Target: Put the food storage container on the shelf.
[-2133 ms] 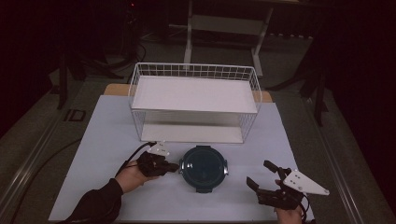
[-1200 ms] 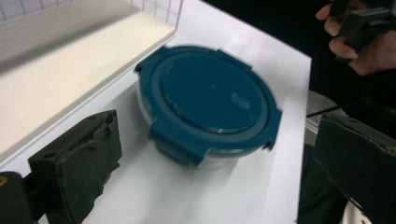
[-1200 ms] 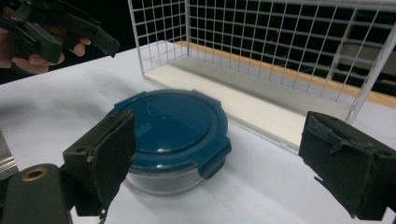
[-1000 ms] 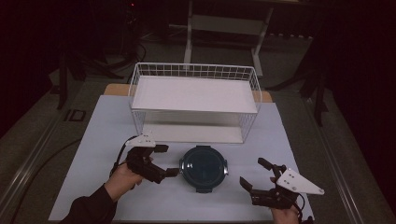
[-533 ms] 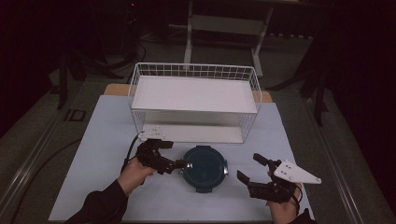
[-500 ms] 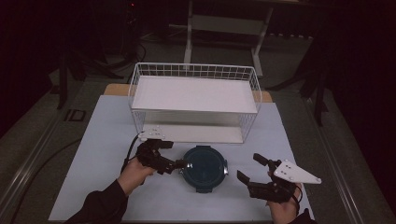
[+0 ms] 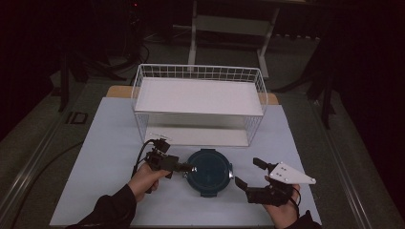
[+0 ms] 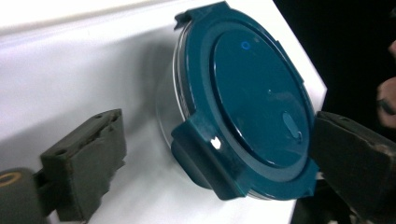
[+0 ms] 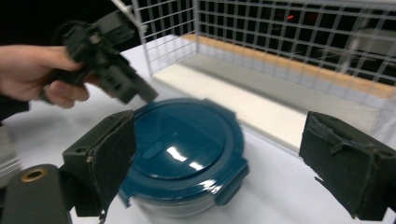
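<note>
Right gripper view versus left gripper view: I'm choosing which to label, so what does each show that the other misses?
The right gripper view alone shows the white wire basket behind the container, plus the left gripper near the lid's far edge and the hand holding it. The left gripper view alone shows the lid's front latch tab up close and the table edge against darkness. Both show the round teal-lidded container, clear below, on the white table, between that view's own open jaws.
</note>
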